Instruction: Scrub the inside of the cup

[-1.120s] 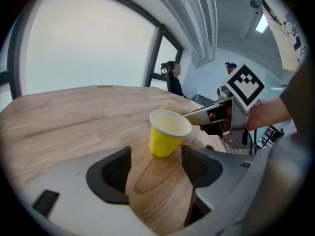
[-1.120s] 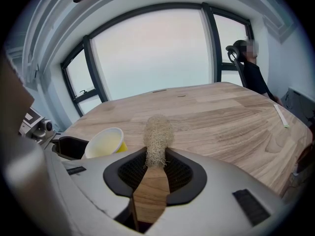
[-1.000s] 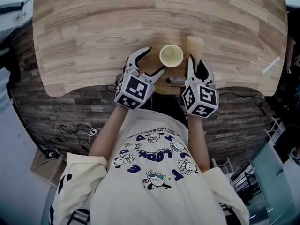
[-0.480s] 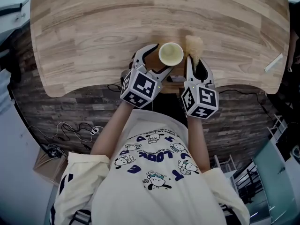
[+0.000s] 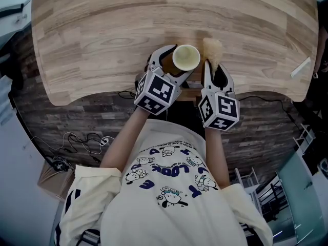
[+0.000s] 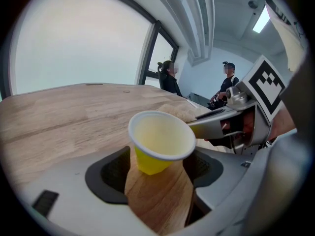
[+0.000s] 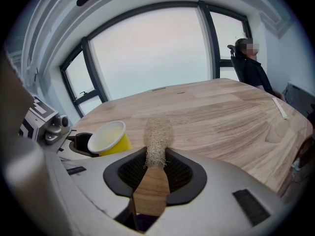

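Observation:
A yellow paper cup (image 5: pixel 186 58) with a pale inside stands upright near the wooden table's front edge. My left gripper (image 5: pixel 180 60) is open with one jaw on each side of the cup. In the left gripper view the cup (image 6: pixel 161 141) sits between the dark pads (image 6: pixel 110 173) with a small gap on both sides. My right gripper (image 5: pixel 216 70) is just right of the cup, shut on the flat wooden handle of a brush (image 5: pixel 212 49). The brush's fibrous head (image 7: pixel 157 134) sticks out beyond the right gripper (image 7: pixel 155 173), beside the cup (image 7: pixel 108 137).
The wooden table (image 5: pixel 102 29) curves inward at the near edge where the person stands. A thin white strip (image 5: pixel 300 68) lies at its right end. Two people (image 6: pixel 170 77) sit beyond the table's far side by the windows.
My left gripper has moved forward and to the right, bringing its jaws around the cup. The right gripper and brush have stayed in place.

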`<state>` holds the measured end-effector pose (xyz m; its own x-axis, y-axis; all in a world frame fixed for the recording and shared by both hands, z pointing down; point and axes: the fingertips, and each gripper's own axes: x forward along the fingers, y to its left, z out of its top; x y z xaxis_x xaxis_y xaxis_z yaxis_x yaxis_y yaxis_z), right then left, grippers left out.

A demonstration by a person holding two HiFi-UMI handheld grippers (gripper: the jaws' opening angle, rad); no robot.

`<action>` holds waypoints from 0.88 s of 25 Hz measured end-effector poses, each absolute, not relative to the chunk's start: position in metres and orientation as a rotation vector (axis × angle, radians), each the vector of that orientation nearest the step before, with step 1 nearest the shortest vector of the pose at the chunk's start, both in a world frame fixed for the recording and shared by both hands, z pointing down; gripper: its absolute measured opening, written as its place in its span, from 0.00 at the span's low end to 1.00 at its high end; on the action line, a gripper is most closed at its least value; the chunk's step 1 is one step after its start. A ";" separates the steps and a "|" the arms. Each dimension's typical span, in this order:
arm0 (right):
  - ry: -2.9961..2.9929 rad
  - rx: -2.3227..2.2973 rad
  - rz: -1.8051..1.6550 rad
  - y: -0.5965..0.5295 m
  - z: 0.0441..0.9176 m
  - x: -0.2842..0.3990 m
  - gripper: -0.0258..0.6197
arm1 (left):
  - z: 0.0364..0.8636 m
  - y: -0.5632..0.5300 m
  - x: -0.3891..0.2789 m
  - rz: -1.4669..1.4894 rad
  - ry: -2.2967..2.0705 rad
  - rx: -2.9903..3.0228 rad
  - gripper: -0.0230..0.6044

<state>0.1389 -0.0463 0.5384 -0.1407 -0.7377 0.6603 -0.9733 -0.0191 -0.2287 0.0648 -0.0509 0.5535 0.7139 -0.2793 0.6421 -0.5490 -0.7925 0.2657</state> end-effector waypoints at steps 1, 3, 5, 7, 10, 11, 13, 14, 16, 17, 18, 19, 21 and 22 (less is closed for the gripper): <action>-1.918 1.787 0.944 -0.046 0.538 0.139 0.19 | 0.554 -0.052 0.065 0.825 -0.640 2.474 0.56; -1.918 1.788 0.944 -0.045 0.539 0.140 0.19 | 0.555 -0.052 0.066 0.820 -0.640 2.474 0.56; -1.916 1.790 0.945 -0.044 0.539 0.141 0.19 | 0.556 -0.052 0.067 0.812 -0.639 2.473 0.56; -1.915 1.792 0.945 -0.044 0.538 0.141 0.19 | 0.556 -0.054 0.066 0.808 -0.655 2.472 0.55; -1.912 1.798 0.942 -0.044 0.537 0.143 0.19 | 0.555 -0.056 0.065 0.804 -0.677 2.472 0.53; -1.912 1.800 0.942 -0.044 0.537 0.144 0.19 | 0.555 -0.056 0.065 0.803 -0.677 2.472 0.53; -1.913 1.804 0.940 -0.044 0.536 0.145 0.19 | 0.555 -0.056 0.066 0.802 -0.677 2.476 0.53; -1.914 1.806 0.937 -0.044 0.535 0.145 0.19 | 0.554 -0.056 0.066 0.800 -0.678 2.479 0.52; -1.917 1.809 0.932 -0.044 0.533 0.146 0.19 | 0.552 -0.057 0.065 0.793 -0.682 2.484 0.52; -1.918 1.811 0.930 -0.044 0.532 0.146 0.19 | 0.551 -0.057 0.065 0.788 -0.684 2.484 0.52; -1.921 1.812 0.927 -0.045 0.531 0.146 0.19 | 0.550 -0.057 0.065 0.782 -0.685 2.483 0.52; -1.923 1.813 0.923 -0.045 0.529 0.146 0.19 | 0.548 -0.057 0.065 0.776 -0.685 2.481 0.52; -1.933 1.817 0.909 -0.047 0.524 0.147 0.19 | 0.546 -0.057 0.064 0.770 -0.684 2.483 0.52; -1.940 1.819 0.902 -0.048 0.521 0.147 0.19 | 0.544 -0.058 0.064 0.770 -0.684 2.486 0.52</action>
